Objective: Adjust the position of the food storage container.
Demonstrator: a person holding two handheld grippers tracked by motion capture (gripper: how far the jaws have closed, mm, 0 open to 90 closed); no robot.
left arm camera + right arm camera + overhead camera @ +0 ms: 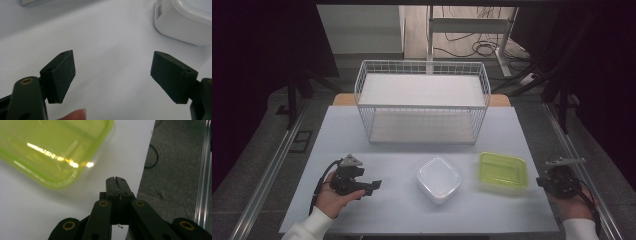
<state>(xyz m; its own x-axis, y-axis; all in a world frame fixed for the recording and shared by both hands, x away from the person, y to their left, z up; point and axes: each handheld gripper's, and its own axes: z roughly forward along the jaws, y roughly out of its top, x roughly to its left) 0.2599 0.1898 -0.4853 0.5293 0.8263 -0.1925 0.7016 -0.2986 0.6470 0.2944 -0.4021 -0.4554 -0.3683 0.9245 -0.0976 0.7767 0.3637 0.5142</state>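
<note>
Green container [503,170] lies lengthwise across the table, seemingly tilted slightly.

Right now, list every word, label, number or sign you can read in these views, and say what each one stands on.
No text can be read.
White container: a barcode sticker on its side wall in the left gripper view, its bars and digits too small and blurred to read.
Green container: no print to be seen.
Wire basket: no label to be seen.

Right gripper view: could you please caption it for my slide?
Shut right gripper at the table's edge beside a green container.
</note>
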